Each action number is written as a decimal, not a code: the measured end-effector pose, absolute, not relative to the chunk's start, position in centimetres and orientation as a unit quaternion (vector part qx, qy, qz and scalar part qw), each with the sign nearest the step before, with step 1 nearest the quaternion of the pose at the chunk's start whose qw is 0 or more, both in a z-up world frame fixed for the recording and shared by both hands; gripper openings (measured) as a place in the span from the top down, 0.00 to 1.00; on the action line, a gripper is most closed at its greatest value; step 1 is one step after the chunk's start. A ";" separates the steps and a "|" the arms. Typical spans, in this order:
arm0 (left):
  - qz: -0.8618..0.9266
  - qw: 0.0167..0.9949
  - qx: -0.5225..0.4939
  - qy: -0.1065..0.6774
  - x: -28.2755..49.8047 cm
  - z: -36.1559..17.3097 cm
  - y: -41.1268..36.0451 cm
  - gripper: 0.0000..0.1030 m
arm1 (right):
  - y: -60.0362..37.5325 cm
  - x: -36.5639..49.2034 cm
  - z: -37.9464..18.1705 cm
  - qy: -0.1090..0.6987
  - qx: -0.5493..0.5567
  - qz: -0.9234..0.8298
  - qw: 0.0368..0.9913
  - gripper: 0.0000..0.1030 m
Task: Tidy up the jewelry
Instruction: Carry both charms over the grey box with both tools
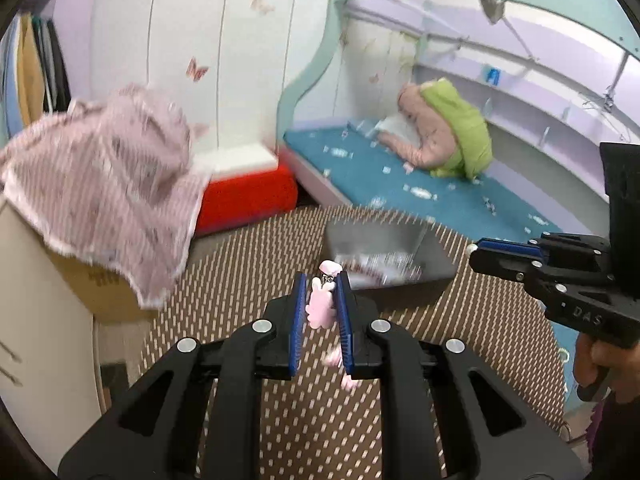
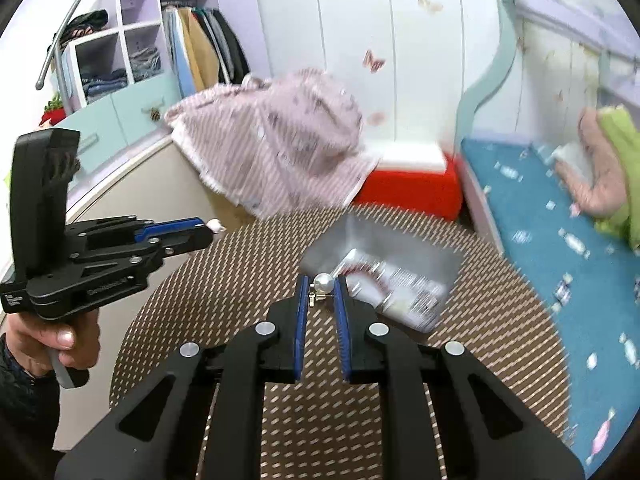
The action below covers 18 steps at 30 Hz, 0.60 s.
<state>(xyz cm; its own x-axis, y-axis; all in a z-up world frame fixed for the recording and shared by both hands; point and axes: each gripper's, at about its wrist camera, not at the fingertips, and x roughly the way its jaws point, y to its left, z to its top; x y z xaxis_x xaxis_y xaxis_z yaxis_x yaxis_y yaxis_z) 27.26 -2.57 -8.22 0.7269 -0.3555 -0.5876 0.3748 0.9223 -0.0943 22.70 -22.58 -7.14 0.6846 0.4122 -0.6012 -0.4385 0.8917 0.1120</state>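
My left gripper (image 1: 322, 282) is shut on a pink charm ornament (image 1: 320, 304) with a metal clasp; more pink pieces show below, by its right pad. It is held above the round brown woven table (image 1: 248, 280). My right gripper (image 2: 322, 282) is shut on a pearl earring (image 2: 323, 283) with a small metal post. A grey metal tray (image 1: 384, 248), blurred, sits on the table just beyond both grippers and holds silvery items; it also shows in the right wrist view (image 2: 384, 256). The right gripper shows at the right of the left wrist view (image 1: 476, 254), the left gripper at the left of the right wrist view (image 2: 210, 228).
A pink striped cloth (image 1: 108, 184) drapes over a cardboard box (image 1: 100, 292) left of the table. A red and white box (image 1: 244, 196) stands behind. A blue mattress (image 1: 400, 176) with a pink and green bundle (image 1: 448, 132) lies right. Shelves and hanging clothes (image 2: 200, 52) stand far left.
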 end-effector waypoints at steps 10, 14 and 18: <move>-0.236 0.932 0.006 0.276 31.6 -2.8 -6.6 0.86 | -24.7 26.1 -4.3 0.298 -0.027 0.209 0.931 0.89; -0.251 0.921 -0.006 0.297 33.5 -3.4 -8.2 0.86 | -24.7 27.7 -4.9 0.310 -0.024 0.211 0.927 0.89; -0.256 0.913 -0.010 0.318 34.8 -4.8 -9.5 0.86 | -24.4 29.0 -5.8 0.325 -0.023 0.213 0.921 0.89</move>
